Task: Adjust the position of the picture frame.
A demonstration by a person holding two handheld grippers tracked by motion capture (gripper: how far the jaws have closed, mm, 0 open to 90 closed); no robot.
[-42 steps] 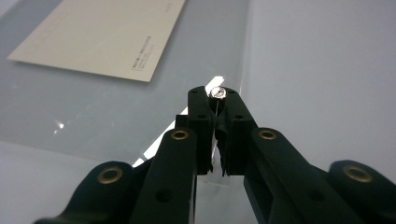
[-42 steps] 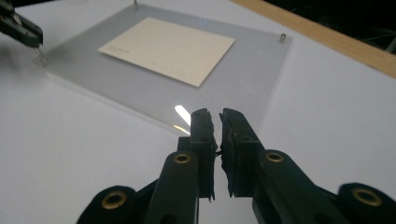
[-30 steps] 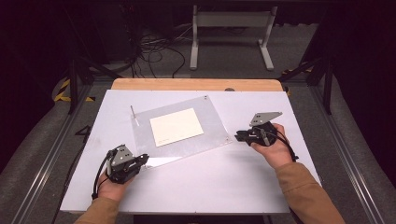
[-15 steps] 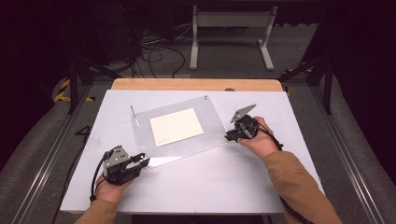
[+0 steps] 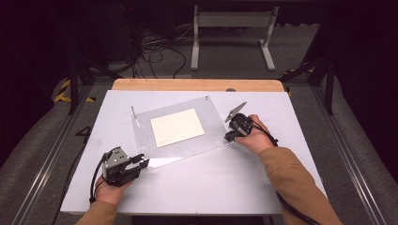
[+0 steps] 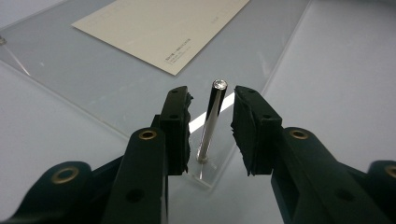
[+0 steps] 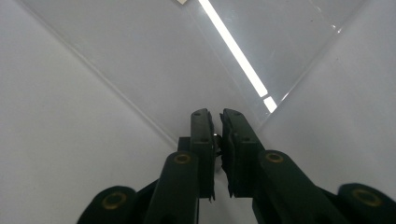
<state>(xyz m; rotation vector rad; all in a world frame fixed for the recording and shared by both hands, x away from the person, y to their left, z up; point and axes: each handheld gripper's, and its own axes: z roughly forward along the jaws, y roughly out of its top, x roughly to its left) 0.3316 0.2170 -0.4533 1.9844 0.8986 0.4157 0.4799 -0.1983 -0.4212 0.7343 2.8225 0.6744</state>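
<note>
Left claw (image 6: 211, 128): released, my jaws have just been spreading, and the metal post (image 6: 212, 120) stands upright in the gap, neither pad touching it.
Post: planted at the near left corner of the clear sheet (image 5: 213, 119); its foot sits right at the sheet's edge.
Right claw (image 7: 215, 140): jaws have just been drawing in, now nearly together at the sheet's right corner; a glint of metal sits between the pads, too small and shadowed for me to tell whether I'm gripping it.
Sheet: flat on the white desk (image 5: 197, 183), turned askew, a cream card (image 5: 177, 127) lying in its middle.
Card print: a small line of text, too blurred to read.
Far post (image 5: 133, 112): thin, upright at the sheet's far left corner.
Sheet edges: hard to trace against the desk, glare stripe across one.
</note>
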